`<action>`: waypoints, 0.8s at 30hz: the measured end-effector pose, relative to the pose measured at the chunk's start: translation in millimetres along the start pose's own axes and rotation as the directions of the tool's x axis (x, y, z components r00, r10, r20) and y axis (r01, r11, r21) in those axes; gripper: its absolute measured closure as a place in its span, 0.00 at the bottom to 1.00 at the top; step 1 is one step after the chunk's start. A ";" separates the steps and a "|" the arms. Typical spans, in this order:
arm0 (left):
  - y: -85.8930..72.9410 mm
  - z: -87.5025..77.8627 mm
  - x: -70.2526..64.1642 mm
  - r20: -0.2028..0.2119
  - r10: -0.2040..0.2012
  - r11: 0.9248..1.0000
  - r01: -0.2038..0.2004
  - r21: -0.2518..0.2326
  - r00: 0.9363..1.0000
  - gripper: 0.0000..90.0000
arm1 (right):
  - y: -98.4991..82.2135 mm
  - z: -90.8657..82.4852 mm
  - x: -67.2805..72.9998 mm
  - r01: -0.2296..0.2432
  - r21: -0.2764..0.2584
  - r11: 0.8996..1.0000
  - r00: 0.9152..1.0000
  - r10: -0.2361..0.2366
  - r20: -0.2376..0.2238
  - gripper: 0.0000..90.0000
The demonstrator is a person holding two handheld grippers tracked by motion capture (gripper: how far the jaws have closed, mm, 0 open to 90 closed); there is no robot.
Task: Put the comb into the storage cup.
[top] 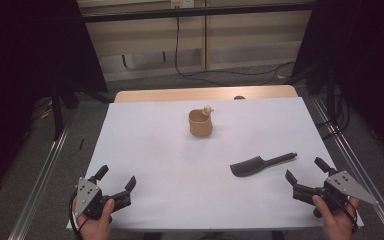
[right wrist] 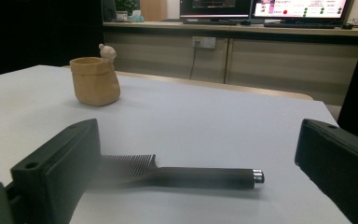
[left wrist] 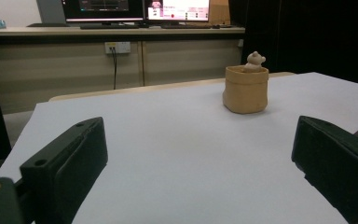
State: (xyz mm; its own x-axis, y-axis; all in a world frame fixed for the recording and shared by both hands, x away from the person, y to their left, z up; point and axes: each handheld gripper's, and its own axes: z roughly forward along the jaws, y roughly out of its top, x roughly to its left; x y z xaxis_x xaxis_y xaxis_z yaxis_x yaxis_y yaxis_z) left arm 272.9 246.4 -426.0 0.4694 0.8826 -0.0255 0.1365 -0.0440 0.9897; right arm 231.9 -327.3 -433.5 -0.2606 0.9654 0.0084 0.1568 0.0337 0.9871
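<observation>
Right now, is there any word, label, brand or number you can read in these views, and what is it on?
None can be read.
Monitor screens beyond the table: coloured panels and rows of text, too small and blurred.
Wall socket plate: no legible marking.
Tan pot, black comb, both grippers: no print visible.

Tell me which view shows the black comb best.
The right gripper view: the comb lies close, with its teeth, handle and metal tip visible, though one jaw covers part of the teeth. The high view shows the whole comb, small and dark. The left gripper view catches perhaps a dark sliver at its right edge.
</observation>
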 end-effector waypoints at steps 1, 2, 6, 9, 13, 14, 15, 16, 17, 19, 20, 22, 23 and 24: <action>0.0 0.0 0.0 0.000 0.000 1.000 0.000 0.000 1.000 0.04 | 0.0 0.0 0.0 0.000 0.000 1.000 1.000 0.000 0.000 0.00; 0.1 -0.1 0.8 0.000 0.000 1.000 0.000 0.002 1.000 0.04 | 0.0 0.1 0.2 0.001 0.000 1.000 1.000 -0.001 -0.001 0.00; 0.2 0.6 0.3 0.001 -0.002 1.000 0.002 -0.001 1.000 0.04 | -0.1 0.7 0.7 0.006 0.000 1.000 1.000 -0.006 -0.020 0.00; 0.3 1.2 0.1 -0.001 0.000 1.000 0.000 -0.002 1.000 0.04 | -0.1 1.3 0.9 0.004 -0.002 1.000 0.999 -0.004 -0.034 0.00; 0.1 2.0 0.9 -0.002 0.001 1.000 -0.001 0.003 1.000 0.04 | -0.2 1.9 0.1 0.008 -0.001 1.000 0.998 -0.008 -0.056 0.00; 0.2 2.3 0.5 -0.001 0.000 1.000 0.000 0.003 1.000 0.04 | -0.2 2.3 -0.2 0.009 -0.003 1.000 0.998 -0.009 -0.061 0.00; 0.3 2.4 0.4 0.003 0.002 1.000 -0.002 0.003 1.000 0.04 | 0.0 2.2 -0.3 0.004 -0.007 1.000 0.998 -0.004 -0.068 0.00; 0.4 2.3 0.3 0.005 0.004 1.000 -0.004 0.004 1.000 0.04 | 0.0 2.2 -0.3 0.004 -0.007 1.000 0.998 -0.004 -0.068 0.00; 0.2 2.4 0.1 0.005 0.008 1.000 -0.008 0.005 1.000 0.04 | 0.3 1.8 -0.5 0.005 -0.010 1.000 0.997 -0.006 -0.072 0.00; -0.5 3.2 -0.4 0.010 0.012 1.000 -0.013 0.012 1.000 0.04 | 0.8 2.0 -0.6 0.006 -0.015 1.000 0.997 -0.007 -0.072 0.00; -0.9 4.0 -1.3 0.014 0.004 1.000 -0.004 0.009 1.000 0.04 | 1.0 3.0 -1.1 0.006 -0.018 1.000 0.997 -0.007 -0.072 0.00; -0.7 3.8 -1.3 0.015 0.013 1.000 -0.014 0.011 1.000 0.04 | 1.4 5.5 -1.6 -0.003 -0.010 1.000 0.997 0.002 -0.075 0.00; -0.6 3.6 -1.5 0.016 0.015 1.000 -0.015 0.010 1.000 0.04 | 2.1 7.1 -2.2 0.003 -0.003 1.000 0.998 -0.003 -0.068 0.00; -0.6 3.3 -1.7 0.025 0.019 1.000 -0.020 0.010 0.999 0.04 | 2.8 7.4 -2.6 0.003 -0.005 1.000 0.998 -0.004 -0.067 0.00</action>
State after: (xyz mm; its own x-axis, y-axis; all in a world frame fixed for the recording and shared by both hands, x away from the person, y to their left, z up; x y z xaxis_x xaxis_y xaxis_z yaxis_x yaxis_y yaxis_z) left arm 274.9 243.4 -427.0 0.4938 0.8695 -0.0100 0.1361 -0.0659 0.9885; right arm 240.0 -327.8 -432.0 -0.3247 0.9457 0.0155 0.1513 0.0357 0.9878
